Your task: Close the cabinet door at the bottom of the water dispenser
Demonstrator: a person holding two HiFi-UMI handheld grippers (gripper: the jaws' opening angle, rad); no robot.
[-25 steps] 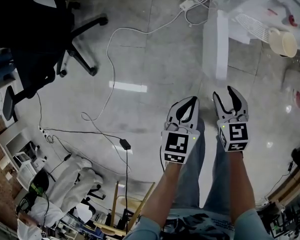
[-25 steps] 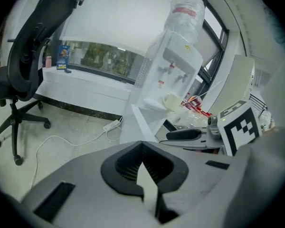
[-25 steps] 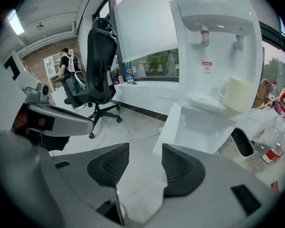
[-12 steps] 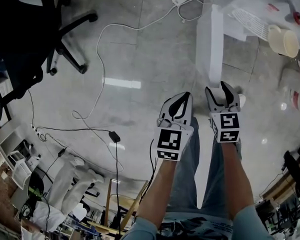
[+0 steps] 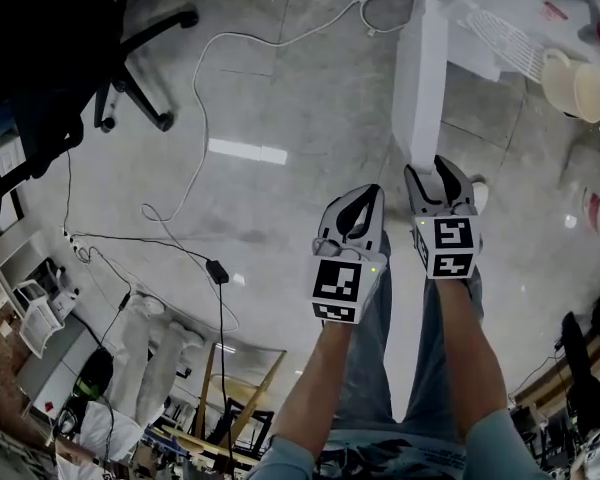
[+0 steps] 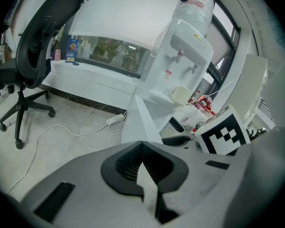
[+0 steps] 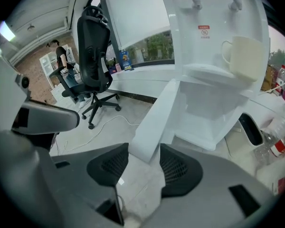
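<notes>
White cabinet door (image 7: 154,110) hangs open, edge between wide jaws of right gripper (image 7: 145,150); left gripper (image 6: 142,144) jaws together; cup (image 7: 244,56) on dispenser (image 7: 213,13).

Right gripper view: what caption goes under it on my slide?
The right gripper, jaws open, straddles the open cabinet door of the water dispenser; a mug sits above.

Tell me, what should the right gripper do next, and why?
Probably close the right gripper on the edge of the cabinet door: it stands wide open from the water dispenser, and that edge sits between the open jaws.
</notes>
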